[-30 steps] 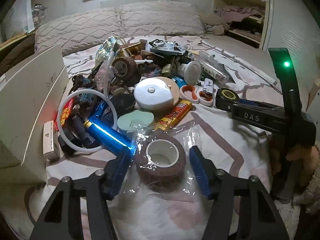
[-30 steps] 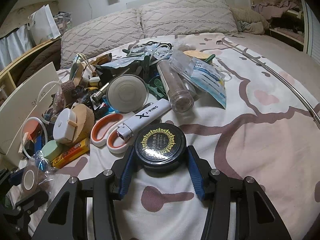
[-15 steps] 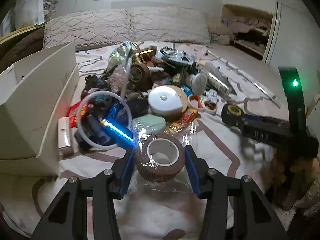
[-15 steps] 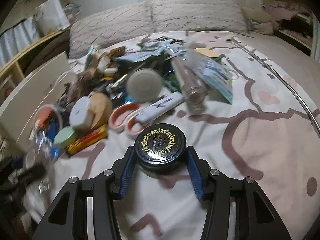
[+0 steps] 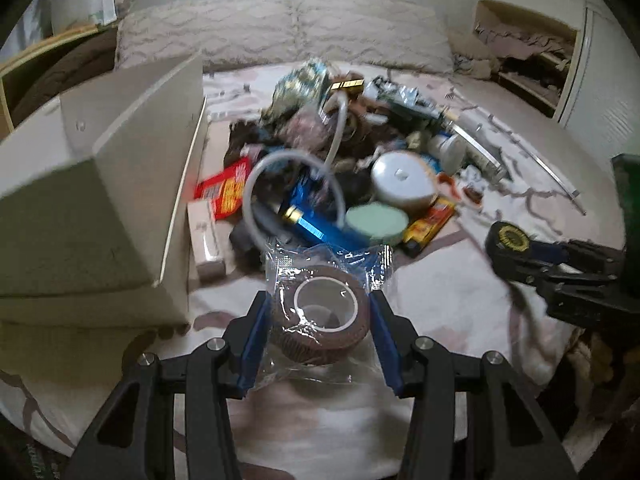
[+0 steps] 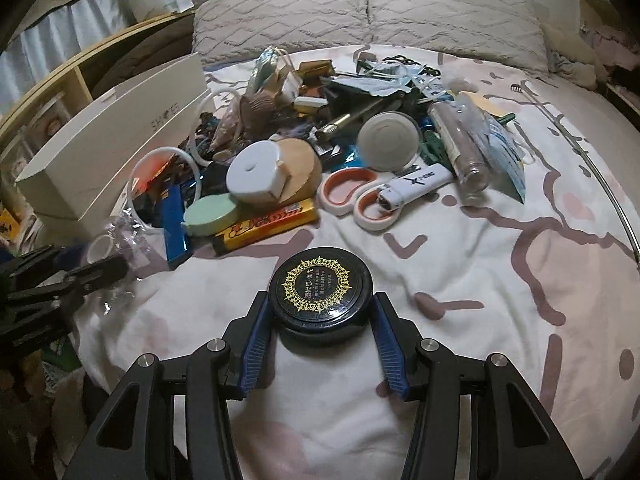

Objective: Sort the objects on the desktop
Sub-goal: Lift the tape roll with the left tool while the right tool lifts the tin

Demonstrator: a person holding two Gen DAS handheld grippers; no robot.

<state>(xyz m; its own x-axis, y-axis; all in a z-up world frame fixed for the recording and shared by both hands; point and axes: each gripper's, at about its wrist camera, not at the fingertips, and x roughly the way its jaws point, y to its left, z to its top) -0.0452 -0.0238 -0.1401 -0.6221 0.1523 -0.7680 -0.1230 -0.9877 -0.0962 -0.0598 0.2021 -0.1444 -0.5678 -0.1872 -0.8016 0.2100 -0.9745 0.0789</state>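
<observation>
My left gripper [image 5: 320, 320] pinches the brown tape roll [image 5: 320, 322], which sits in a loose clear wrapper [image 5: 376, 260]; the roll is up off the bedspread [image 5: 440, 300], just in front of the pile. My right gripper [image 6: 320, 320] pinches the round black tin [image 6: 320, 292] by its sides, near the front edge of the bed.

Risks: the film lies between my pads and the roll, so I judge it could slide out of the grip, or the wrapper's tail could snag the blue tube [image 5: 320, 232] close behind it. The tin is smooth and round and only held at two spots on its rim; a quick twist could pop it free. Both grippers are fairly near each other, so they could collide if I swing inward.

Surface is a soft, wrinkled patterned bedspread, with a cluttered heap in the middle. A white shoe box [image 6: 108, 148] stands beside the heap on my left, likely the drop spot. Two pillows [image 6: 360, 12] lie at the head. Dim bedroom, shelf on the left.
</observation>
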